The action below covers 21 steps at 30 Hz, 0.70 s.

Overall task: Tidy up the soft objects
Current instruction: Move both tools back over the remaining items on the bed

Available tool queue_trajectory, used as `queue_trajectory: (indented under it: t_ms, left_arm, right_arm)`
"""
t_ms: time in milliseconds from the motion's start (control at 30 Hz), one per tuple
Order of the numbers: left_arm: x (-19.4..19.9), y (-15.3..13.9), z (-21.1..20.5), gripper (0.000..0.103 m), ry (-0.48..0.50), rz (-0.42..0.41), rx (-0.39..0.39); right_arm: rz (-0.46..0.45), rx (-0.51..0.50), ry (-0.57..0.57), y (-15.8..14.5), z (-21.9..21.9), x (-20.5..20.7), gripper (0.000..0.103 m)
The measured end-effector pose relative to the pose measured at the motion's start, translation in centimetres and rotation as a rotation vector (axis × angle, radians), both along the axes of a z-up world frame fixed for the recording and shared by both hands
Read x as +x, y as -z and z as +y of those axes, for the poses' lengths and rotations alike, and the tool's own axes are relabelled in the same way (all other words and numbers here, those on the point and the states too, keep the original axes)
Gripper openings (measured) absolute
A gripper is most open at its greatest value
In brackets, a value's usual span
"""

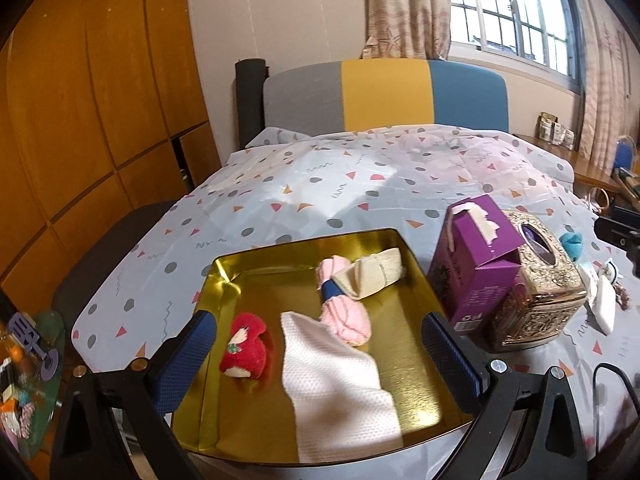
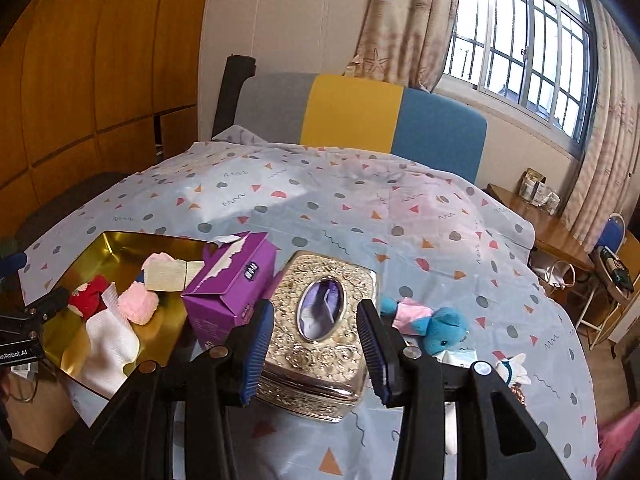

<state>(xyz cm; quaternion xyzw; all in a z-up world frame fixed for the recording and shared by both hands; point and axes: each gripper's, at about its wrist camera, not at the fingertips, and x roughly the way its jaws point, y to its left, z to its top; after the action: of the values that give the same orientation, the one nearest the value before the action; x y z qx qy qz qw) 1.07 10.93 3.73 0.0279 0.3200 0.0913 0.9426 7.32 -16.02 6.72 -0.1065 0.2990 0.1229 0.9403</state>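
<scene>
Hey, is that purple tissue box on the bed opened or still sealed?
Opened. The purple tissue box has its top torn along a ragged white edge, with a loose flap sticking up, beside the gold tissue holder.

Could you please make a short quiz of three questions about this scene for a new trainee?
1. True or false: the red plush toy lies inside the gold tray.
2. Which soft thing lies outside the tray, right of the ornate tissue box? A: the white cloth. B: the blue plush toy. C: the pink knitted item.
3. Fill in: the torn-open carton beside the ornate box is ____ in colour.

Key: 1 true. 2 B. 3 purple.
</scene>
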Motion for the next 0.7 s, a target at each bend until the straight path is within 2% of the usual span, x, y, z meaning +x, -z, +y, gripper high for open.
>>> queue_trajectory:
  t_ms: [367, 700]
  left_arm:
    - [0.8, -1.0, -3.4, 0.103, 0.077, -0.006, 0.03]
    - [1.7, -3.0, -7.0, 0.103, 0.176, -0.05, 0.032]
  right_arm:
    - [-0.003, 0.011, 0.056, 0.6, -2.9, 0.5, 0.043]
    - [0.013, 0.018, 0.142, 1.4, -6.7, 1.5, 0.043]
